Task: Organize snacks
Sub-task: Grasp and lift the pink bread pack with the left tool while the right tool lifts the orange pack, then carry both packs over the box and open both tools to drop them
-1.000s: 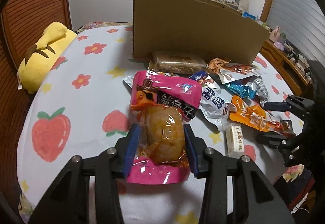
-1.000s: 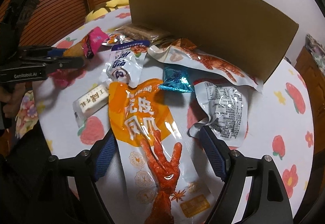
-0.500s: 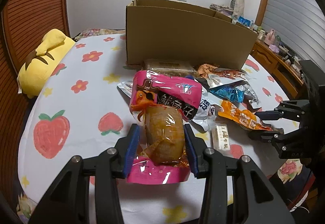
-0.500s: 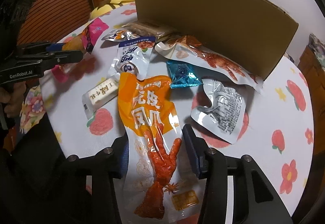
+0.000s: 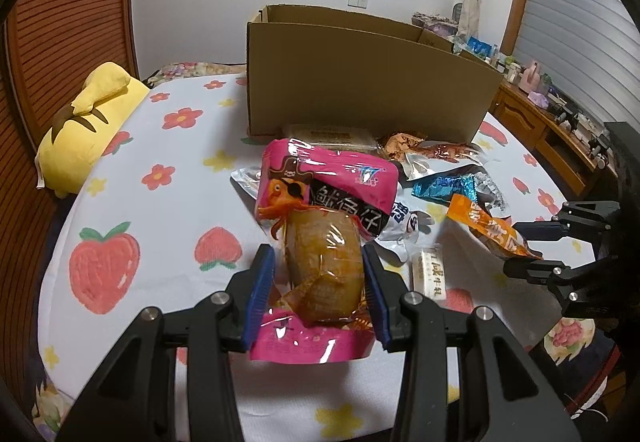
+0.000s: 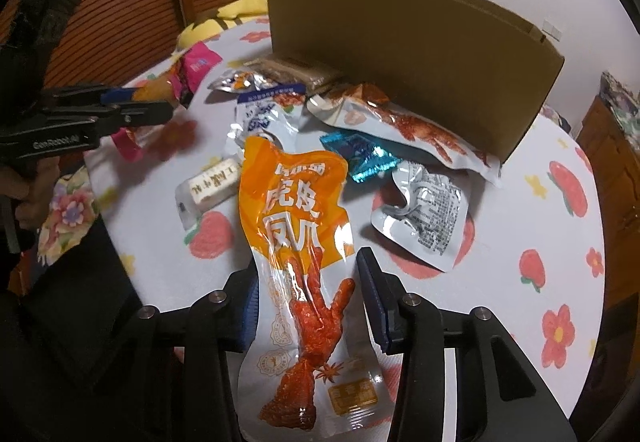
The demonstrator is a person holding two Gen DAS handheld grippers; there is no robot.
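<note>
My left gripper (image 5: 318, 290) is shut on a pink fish snack packet (image 5: 326, 217) and holds it above the table. It also shows at the left of the right wrist view (image 6: 188, 75). My right gripper (image 6: 306, 312) is shut on an orange chicken-foot packet (image 6: 296, 226), lifted off the table; that packet shows in the left wrist view (image 5: 486, 228) too. An open cardboard box (image 5: 360, 97) stands at the back of the table, also in the right wrist view (image 6: 408, 41).
Loose snacks lie before the box: a white bar (image 6: 212, 185), a blue foil packet (image 6: 366, 157), a silver pouch (image 6: 426, 217), a long chicken-foot pouch (image 6: 416, 129). A yellow plush (image 5: 86, 121) sits far left. The fruit-print tablecloth (image 5: 160, 242) ends at a rounded edge.
My right gripper has closed on the orange packet and raised it. My left gripper has lifted higher with the pink packet, so the box's open top now shows.
</note>
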